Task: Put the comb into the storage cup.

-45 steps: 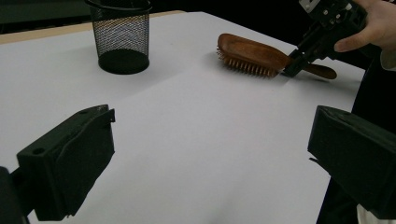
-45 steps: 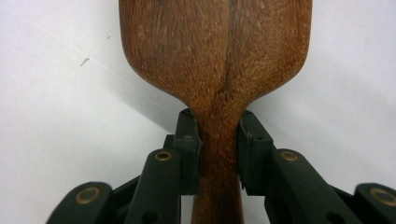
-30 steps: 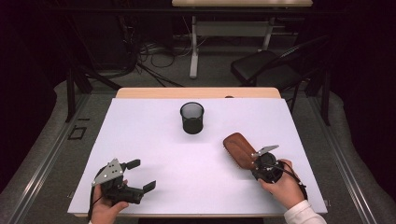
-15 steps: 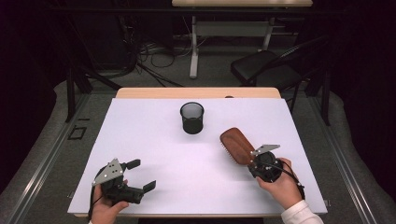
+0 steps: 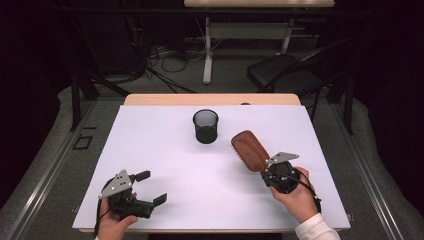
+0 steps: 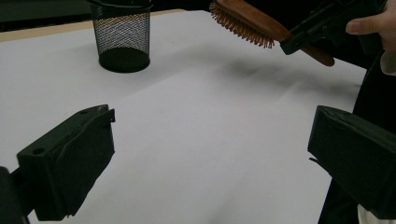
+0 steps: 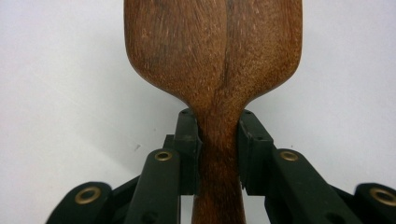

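Observation:
A brown wooden hairbrush (image 5: 249,149) hangs just above the white table (image 5: 165,150), right of centre, with its bristles facing down. My right gripper (image 5: 269,169) is shut on its handle. In the right gripper view both pads (image 7: 189,140) press the narrow handle, and the brush's wooden back (image 7: 215,56) widens out above them. A black mesh cup (image 5: 205,126) stands upright at the middle back. Near the front left edge my left gripper (image 5: 151,187) is open with nothing between its fingers. The left gripper view looks past those open jaws toward the cup (image 6: 123,39) and the brush (image 6: 252,23).
The table's wooden far edge (image 5: 210,99) runs behind the cup. On the floor beyond are a black chair (image 5: 285,75), a desk leg and cables. The person's hands come in at the front edge, and metal rails run along both sides of the table.
My right gripper has shifted the hairbrush slightly left and farther from the front edge, toward the cup. The left gripper has stayed where it was.

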Available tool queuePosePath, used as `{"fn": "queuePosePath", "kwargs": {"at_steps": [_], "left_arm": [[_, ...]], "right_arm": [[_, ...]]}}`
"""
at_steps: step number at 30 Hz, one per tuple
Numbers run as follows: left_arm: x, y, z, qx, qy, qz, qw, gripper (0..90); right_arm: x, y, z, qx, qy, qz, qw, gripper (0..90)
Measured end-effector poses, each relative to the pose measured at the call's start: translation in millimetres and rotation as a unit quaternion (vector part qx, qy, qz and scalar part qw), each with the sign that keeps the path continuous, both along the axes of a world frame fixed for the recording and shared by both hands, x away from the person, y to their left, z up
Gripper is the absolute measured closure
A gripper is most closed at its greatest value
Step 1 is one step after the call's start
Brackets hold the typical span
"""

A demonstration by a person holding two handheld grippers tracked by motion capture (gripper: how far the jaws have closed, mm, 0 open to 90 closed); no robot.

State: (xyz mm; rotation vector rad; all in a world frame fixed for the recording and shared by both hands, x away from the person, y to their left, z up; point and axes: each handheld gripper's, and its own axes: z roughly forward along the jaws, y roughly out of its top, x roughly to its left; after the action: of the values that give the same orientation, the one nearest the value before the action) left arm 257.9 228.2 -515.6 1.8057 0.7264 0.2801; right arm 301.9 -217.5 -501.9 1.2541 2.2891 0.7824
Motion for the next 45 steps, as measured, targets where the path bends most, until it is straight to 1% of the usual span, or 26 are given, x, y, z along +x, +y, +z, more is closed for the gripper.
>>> {"fn": "queuePosePath", "kwargs": {"at_steps": [11, 12, 16, 20, 24, 28, 32, 37, 42, 45], "left_arm": [[0.5, -0.1, -0.4, 0.002, -0.001, -0.001, 1.0, 0.5], [0.6, -0.2, -0.5, 0.002, -0.001, -0.001, 1.0, 0.4], [0.5, -0.6, -0.7, 0.003, -0.001, 0.002, 1.0, 0.4], [0.4, -0.6, -0.8, 0.003, 0.0, 0.002, 1.0, 0.5], [0.8, -0.3, -1.1, 0.002, 0.001, 0.0, 1.0, 0.5], [1.2, -0.3, -1.4, 0.0, 0.002, -0.002, 1.0, 0.5], [1.3, -0.3, -1.5, 0.001, 0.002, -0.002, 1.0, 0.5], [1.3, 0.2, -1.4, 0.003, 0.002, 0.0, 1.0, 0.4], [1.2, 0.6, -1.5, 0.002, 0.001, 0.004, 1.0, 0.4], [1.9, 0.9, -1.9, 0.0, 0.002, 0.001, 1.0, 0.5]], "right_arm": [[-1.4, 6.9, 3.8, 0.018, -0.029, 0.005, 0.9994, 72.5], [-1.4, 8.0, 4.0, 0.023, -0.032, 0.005, 0.9992, 72.5], [0.0, 12.0, 5.5, 0.033, -0.043, 0.007, 0.9985, 72.5], [1.0, 18.6, 7.8, 0.042, -0.053, 0.009, 0.9976, 72.5], [2.9, 26.5, 10.5, 0.048, -0.065, 0.018, 0.9966, 72.5], [5.2, 35.1, 12.9, 0.06, -0.07, 0.021, 0.9955, 72.5], [6.7, 43.6, 14.3, 0.072, -0.08, 0.026, 0.9939, 72.4], [6.6, 53.3, 16.0, 0.089, -0.096, 0.031, 0.991, 72.5], [4.5, 58.8, 15.2, 0.102, -0.114, 0.037, 0.9875, 72.4], [2.8, 59.2, 12.6, 0.11, -0.125, 0.037, 0.9853, 72.4]]}}
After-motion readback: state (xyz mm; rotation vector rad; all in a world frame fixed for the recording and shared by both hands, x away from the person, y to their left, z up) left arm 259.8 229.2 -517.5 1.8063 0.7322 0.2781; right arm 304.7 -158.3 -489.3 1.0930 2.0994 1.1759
